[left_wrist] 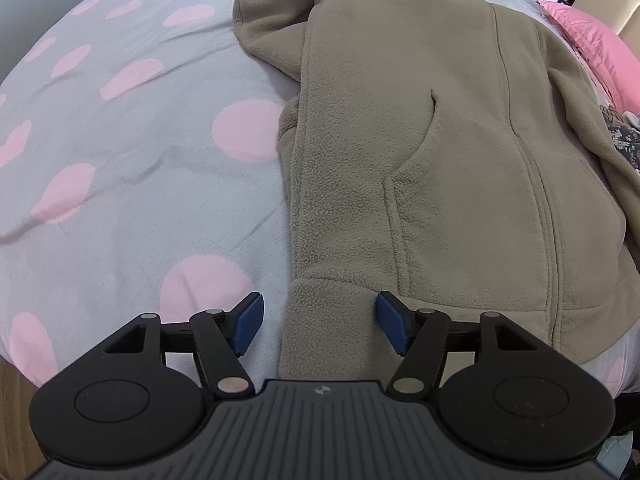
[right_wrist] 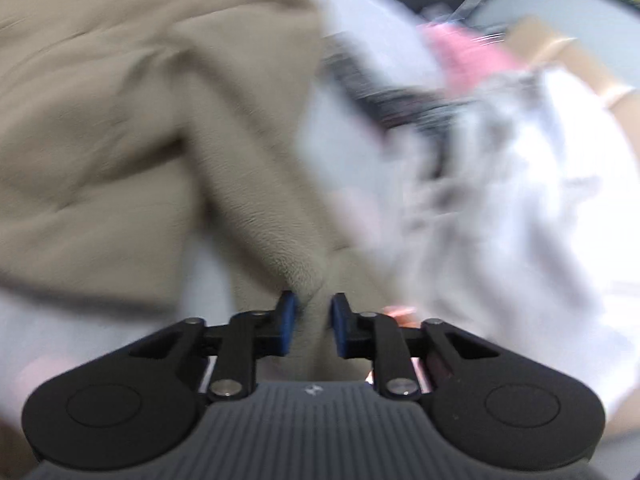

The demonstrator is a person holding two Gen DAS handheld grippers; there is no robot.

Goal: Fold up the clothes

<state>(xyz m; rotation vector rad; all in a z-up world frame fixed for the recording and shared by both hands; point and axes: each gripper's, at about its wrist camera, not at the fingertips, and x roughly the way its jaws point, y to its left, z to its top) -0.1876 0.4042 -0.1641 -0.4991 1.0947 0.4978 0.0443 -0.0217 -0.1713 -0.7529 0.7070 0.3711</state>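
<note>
A tan fleece jacket (left_wrist: 420, 152) lies spread on the bed, zipper side up, its near hem corner between my left fingers. My left gripper (left_wrist: 319, 326) is open, its blue pads on either side of that hem corner, not closed on it. In the blurred right wrist view my right gripper (right_wrist: 314, 322) is shut on a fold of the same tan jacket (right_wrist: 132, 128), which bunches up from between the blue pads and stretches away to the upper left.
The bed has a grey cover with pink dots (left_wrist: 120, 140). A pink pillow (left_wrist: 596, 44) lies at the far right. A pile of white and dark patterned clothes (right_wrist: 500, 168) lies right of the jacket. Furniture stands beyond the bed.
</note>
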